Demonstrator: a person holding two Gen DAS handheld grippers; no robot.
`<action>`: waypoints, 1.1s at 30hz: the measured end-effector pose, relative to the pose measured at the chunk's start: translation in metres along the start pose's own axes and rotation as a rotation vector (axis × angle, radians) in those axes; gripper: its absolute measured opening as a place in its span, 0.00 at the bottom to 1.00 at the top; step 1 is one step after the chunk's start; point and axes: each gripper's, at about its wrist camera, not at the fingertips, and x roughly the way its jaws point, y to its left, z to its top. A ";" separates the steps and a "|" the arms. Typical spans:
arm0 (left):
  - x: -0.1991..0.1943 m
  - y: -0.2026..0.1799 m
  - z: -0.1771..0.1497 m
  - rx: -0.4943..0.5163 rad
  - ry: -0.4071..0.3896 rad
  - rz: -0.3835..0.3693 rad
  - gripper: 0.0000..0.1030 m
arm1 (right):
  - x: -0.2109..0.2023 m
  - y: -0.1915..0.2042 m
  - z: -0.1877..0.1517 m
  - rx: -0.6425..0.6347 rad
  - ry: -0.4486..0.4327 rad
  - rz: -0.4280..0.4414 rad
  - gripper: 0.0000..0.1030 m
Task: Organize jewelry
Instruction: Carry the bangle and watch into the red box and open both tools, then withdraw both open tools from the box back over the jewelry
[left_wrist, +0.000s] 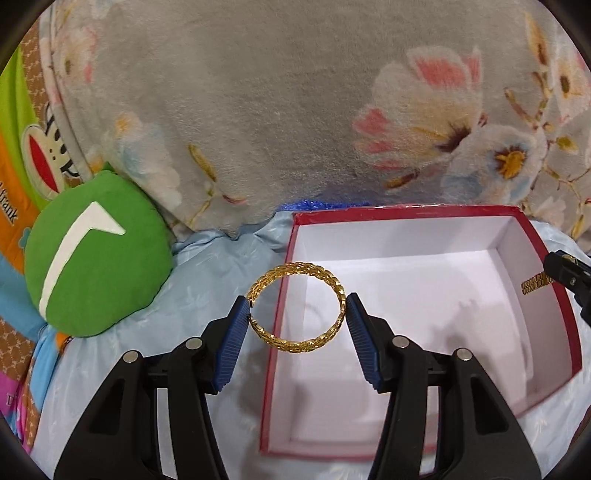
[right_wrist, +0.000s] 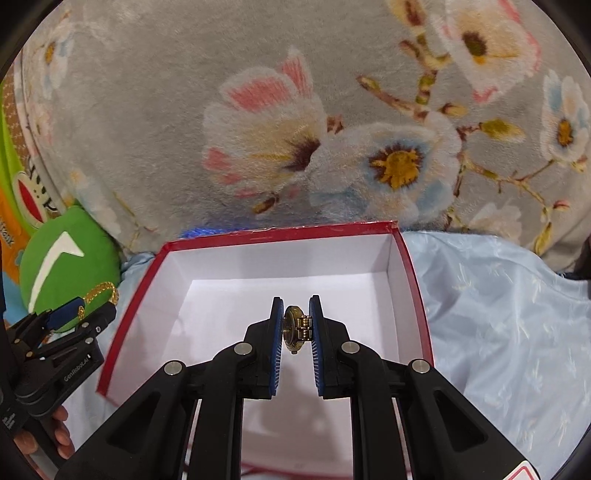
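Observation:
A gold braided bangle (left_wrist: 297, 306) hangs in the air over the left wall of the red box (left_wrist: 280, 295), with my left gripper (left_wrist: 297, 308) shut on it across its width. The box is open, white inside, and holds nothing that I can see. My right gripper (right_wrist: 296, 325) is shut on a gold wristwatch (right_wrist: 293, 328) above the box floor (right_wrist: 236, 302). In the left wrist view the right gripper (left_wrist: 565, 271) enters at the right edge, a piece of gold watch band (left_wrist: 535, 285) sticking out. In the right wrist view the left gripper (right_wrist: 83, 312) sits at the lower left with the bangle (right_wrist: 101, 291).
The box rests on pale blue satin cloth (right_wrist: 498, 306). A grey floral plush blanket (left_wrist: 277, 110) rises behind it. A round green cushion (left_wrist: 96, 254) lies left of the box, next to a colourful printed mat (left_wrist: 14, 177). A person's fingers (right_wrist: 59, 435) hold the left gripper's handle.

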 end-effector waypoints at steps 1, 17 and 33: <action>0.007 -0.004 0.003 0.004 0.004 0.000 0.51 | 0.009 -0.001 0.002 -0.003 0.012 -0.009 0.12; 0.049 -0.006 0.013 -0.133 0.012 -0.039 0.86 | 0.020 -0.024 0.006 0.045 -0.044 -0.022 0.54; -0.100 0.031 -0.131 0.021 -0.001 -0.057 0.88 | -0.159 -0.033 -0.162 0.045 -0.045 0.061 0.54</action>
